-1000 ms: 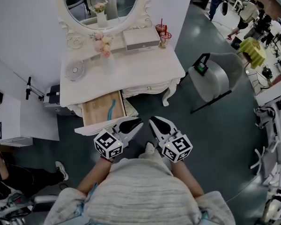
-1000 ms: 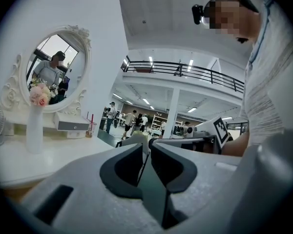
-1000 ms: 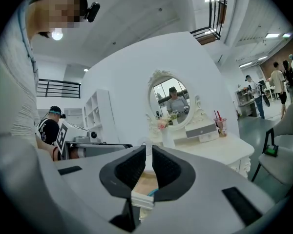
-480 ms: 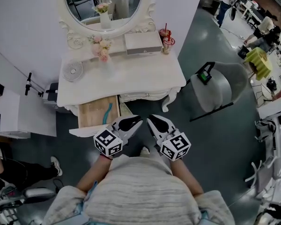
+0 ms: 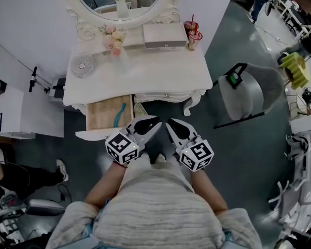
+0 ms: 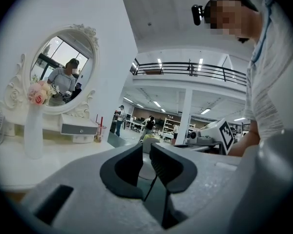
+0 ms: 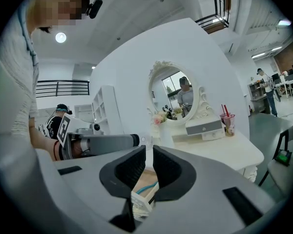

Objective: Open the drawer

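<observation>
The white dressing table [image 5: 145, 77] has its left drawer [image 5: 104, 113] pulled open, showing a wooden bottom with a teal item [image 5: 121, 113] inside. My left gripper [image 5: 153, 122] [image 6: 146, 152] hangs just right of the drawer's front corner without touching it. Its jaws are shut with nothing between them. My right gripper [image 5: 171, 123] [image 7: 149, 155] floats beside it in front of the table, also shut and empty. In the right gripper view the open drawer [image 7: 145, 182] shows below the jaws.
On the table stand a small fan [image 5: 82, 65], a flower vase [image 5: 114, 39], a grey box [image 5: 165, 35] and two cups [image 5: 192, 31] under an oval mirror. A grey chair [image 5: 243, 90] stands at the right, a white cabinet [image 5: 20, 121] at the left.
Both grippers have drifted a little to the right, away from the drawer's front corner. The drawer stays open as before, and both pairs of jaws stay shut.
</observation>
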Available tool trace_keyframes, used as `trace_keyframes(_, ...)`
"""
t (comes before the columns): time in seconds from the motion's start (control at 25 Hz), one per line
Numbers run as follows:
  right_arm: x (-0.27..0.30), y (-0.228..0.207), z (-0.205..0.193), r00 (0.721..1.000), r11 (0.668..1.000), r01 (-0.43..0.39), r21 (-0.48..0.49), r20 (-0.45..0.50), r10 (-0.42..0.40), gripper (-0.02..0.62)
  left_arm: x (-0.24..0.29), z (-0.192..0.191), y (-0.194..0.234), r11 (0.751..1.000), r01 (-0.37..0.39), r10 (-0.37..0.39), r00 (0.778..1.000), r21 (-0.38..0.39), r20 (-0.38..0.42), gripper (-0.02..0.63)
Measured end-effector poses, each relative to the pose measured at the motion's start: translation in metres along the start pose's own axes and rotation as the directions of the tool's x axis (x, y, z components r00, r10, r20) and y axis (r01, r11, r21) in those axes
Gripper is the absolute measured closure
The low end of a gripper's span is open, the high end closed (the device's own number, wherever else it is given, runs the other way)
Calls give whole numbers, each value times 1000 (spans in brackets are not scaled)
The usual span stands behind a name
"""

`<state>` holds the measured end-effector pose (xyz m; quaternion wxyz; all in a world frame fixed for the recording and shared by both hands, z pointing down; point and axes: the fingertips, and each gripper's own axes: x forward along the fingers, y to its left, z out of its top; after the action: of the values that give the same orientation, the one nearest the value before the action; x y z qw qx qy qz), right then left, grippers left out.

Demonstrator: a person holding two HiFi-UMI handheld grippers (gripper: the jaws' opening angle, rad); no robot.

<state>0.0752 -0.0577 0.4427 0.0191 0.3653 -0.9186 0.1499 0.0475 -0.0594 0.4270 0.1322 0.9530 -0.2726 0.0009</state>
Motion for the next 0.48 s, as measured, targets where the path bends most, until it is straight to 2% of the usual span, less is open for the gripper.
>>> trace_keyframes(0.28, 18, -22, -13, 999, 999, 33, -18, -34, -33, 584, 4, -8, 28, 999, -34, 35, 999, -34, 15, 545)
trace_keyframes(0.48, 33, -43, -22, 997, 998, 63, -26, -45, -64, 584, 7, -22, 51, 998, -50, 50, 999, -38, -6, 566)
